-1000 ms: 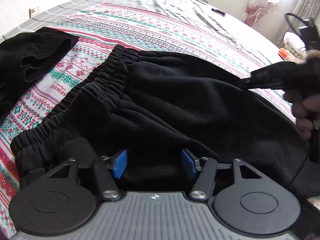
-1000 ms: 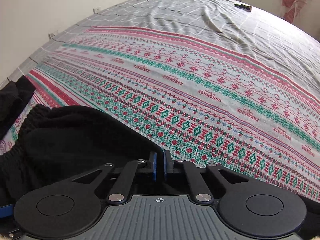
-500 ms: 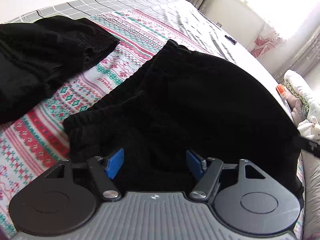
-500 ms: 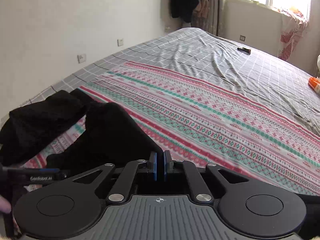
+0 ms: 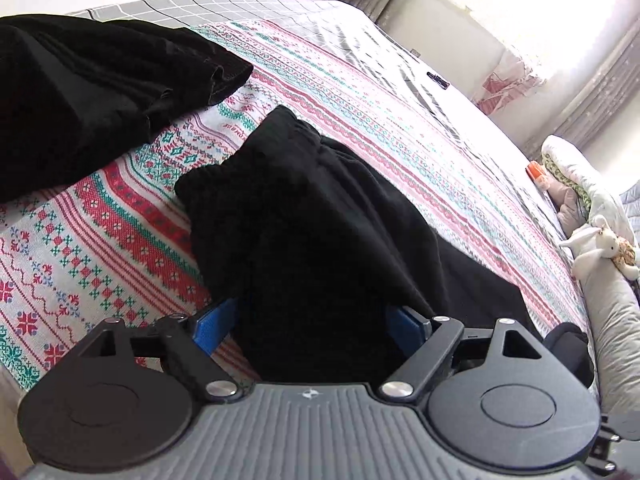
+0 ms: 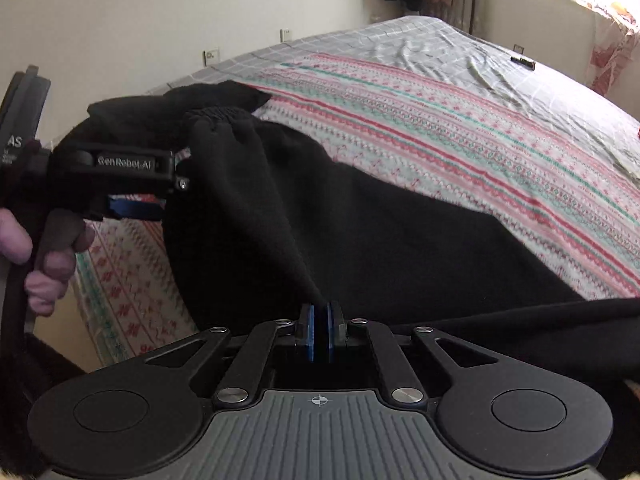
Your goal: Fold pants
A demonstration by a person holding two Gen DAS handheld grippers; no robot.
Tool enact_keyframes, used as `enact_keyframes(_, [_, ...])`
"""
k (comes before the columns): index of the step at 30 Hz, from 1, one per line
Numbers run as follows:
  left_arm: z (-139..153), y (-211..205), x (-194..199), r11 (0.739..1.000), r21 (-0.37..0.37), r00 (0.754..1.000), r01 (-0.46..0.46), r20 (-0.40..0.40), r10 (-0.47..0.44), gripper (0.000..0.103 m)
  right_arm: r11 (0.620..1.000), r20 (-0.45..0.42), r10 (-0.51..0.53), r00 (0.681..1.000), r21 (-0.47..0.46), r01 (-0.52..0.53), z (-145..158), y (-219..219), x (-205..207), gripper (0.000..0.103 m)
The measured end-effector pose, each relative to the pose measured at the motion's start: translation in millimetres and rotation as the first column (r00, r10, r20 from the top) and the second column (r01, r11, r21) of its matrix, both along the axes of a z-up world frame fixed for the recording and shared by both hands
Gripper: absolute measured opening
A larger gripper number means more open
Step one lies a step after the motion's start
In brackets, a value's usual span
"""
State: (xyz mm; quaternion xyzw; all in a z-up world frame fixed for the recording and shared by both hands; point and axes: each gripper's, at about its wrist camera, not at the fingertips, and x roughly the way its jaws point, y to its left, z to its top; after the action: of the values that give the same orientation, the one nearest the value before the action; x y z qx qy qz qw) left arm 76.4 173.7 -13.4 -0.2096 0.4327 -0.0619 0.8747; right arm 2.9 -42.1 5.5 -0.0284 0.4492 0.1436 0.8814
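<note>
Bedroom, bed covered with a grey checked sheet and a red/green patterned blanket on top; window light from the far right.

Pants: black, elastic waistband, lying on the blanket near the bed's front edge. Waistband end points up-bed, and the fabric looks doubled over on itself in a thick bundle rather than spread flat. A second pile of black clothing sits beside it to the upper left, apart from the pants in the left wrist view.

Left gripper: jaws opening, blue pads wide apart. Pants fabric is between them, but the pads don't press on it, so it's letting go.

Right gripper: clenched tight on a pinch of the pants fabric, and the cloth runs taut from the pads up toward the waistband. In that view the left gripper shows at the left edge, held in the person's hand, just beside the waistband end.

Progress, my read: at least one fold is likely in, judging by the layered bulk. Not finished, since the bundle is lumpy, one side is pinched and lifted, and a stretch of fabric trails off to the right. Left to do: lay down the held part, square the edges, flatten.
</note>
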Motion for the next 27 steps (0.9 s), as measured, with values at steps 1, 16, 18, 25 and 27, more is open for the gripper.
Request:
enact_keyframes(1, [-3, 0, -1, 1.0, -0.004, 1.0, 0.006, -0.005, -0.006, 0.098, 1.0, -0.014, -0.001, 1.0, 0.0, 0.001, -8, 1, -3, 0.006])
enact_keyframes(16, [0, -5, -10, 0.997, -0.067, 0.999, -0.039, 0.005, 0.039, 0.098, 0.981, -0.013, -0.192, 0.981, 0.036, 0.193, -5, -53, -12, 0.075])
enact_keyframes(18, [5, -7, -12, 0.997, -0.047, 0.997, -0.069, 0.033, 0.07, 0.098, 0.952, -0.016, -0.301, 0.954, 0.047, 0.301, 1, -83, 1, 0.075])
enact_keyframes(25, [7, -13, -3, 0.997, -0.047, 0.995, -0.063, 0.069, 0.066, 0.098, 0.806, -0.105, -0.551, 0.828, 0.194, 0.56, -16, -169, 33, 0.074])
enact_keyframes(27, [0, -13, 5, 0.995, -0.046, 0.995, -0.084, 0.041, 0.086, 0.098, 0.768, -0.138, -0.595, 0.792, 0.192, 0.611, -32, -178, 40, 0.074])
